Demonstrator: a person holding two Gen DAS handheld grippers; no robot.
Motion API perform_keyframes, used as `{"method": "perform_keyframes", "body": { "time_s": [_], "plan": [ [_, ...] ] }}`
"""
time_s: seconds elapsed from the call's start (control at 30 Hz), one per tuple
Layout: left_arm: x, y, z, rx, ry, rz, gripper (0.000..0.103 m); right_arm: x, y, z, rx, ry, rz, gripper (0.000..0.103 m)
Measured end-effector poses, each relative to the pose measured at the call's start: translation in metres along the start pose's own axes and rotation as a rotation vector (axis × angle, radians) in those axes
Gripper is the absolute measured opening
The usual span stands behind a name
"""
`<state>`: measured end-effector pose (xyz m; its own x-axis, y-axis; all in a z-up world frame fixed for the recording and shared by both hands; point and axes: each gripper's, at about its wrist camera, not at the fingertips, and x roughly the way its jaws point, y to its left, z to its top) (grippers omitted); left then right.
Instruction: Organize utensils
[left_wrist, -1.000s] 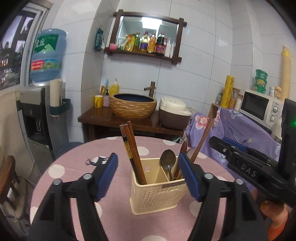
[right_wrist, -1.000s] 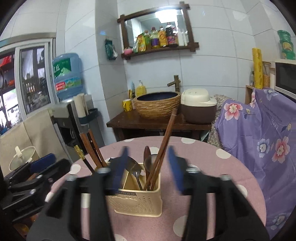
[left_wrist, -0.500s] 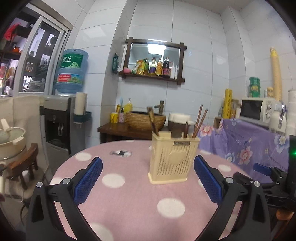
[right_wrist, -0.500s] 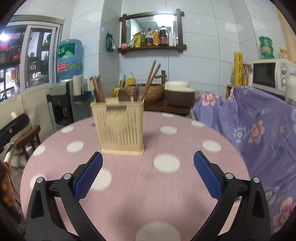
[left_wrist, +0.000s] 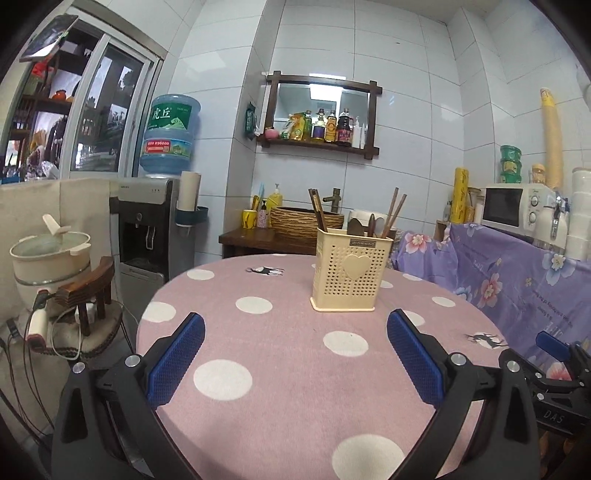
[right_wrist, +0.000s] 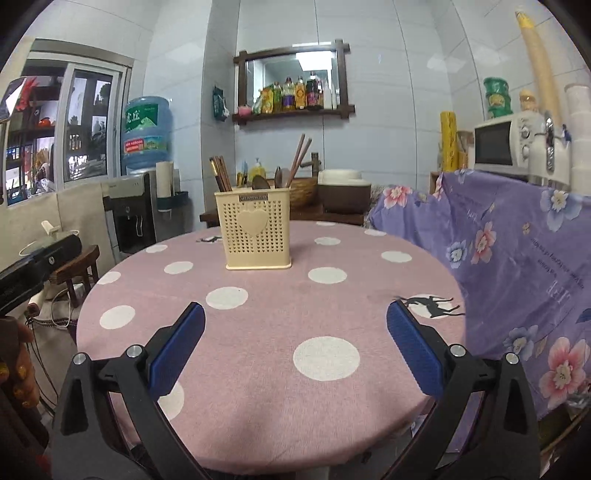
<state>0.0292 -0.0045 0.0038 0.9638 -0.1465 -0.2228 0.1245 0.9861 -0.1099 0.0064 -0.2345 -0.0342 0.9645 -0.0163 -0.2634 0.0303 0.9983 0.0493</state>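
Note:
A cream perforated utensil holder (left_wrist: 349, 269) with a heart on its front stands upright on the round pink polka-dot table (left_wrist: 280, 369). It holds brown chopsticks (left_wrist: 318, 212) on its left side, and spoons and more chopsticks (left_wrist: 391, 214) on its right. It also shows in the right wrist view (right_wrist: 256, 229). My left gripper (left_wrist: 295, 360) is open and empty, low over the table's near edge. My right gripper (right_wrist: 295, 349) is open and empty, also back near the edge. Both are well short of the holder.
A purple floral cloth (right_wrist: 517, 251) covers the furniture right of the table, with a microwave (right_wrist: 506, 144) on it. A water dispenser (left_wrist: 155, 229) and a small wooden stool (left_wrist: 86, 291) stand left. A sideboard with a woven basin (left_wrist: 306, 219) is behind.
Both grippers have pulled back and down from over the holder to the table's near edge. The right gripper opened wide. The utensils stay in the holder.

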Motion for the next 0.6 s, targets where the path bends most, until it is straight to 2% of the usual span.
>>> {"method": "perform_keyframes", "body": {
  "time_s": [0.27,0.6],
  "plan": [
    [-0.022,0.001,-0.002,-0.018,-0.019,-0.009,0.098,-0.026,0.012,0.011,-0.038,-0.062,0.024,0.097],
    [-0.028,0.000,-0.005,-0.006,-0.040,-0.010,0.098,-0.030,0.017,0.013,-0.051,-0.071,0.050,0.097]
  ]
}}
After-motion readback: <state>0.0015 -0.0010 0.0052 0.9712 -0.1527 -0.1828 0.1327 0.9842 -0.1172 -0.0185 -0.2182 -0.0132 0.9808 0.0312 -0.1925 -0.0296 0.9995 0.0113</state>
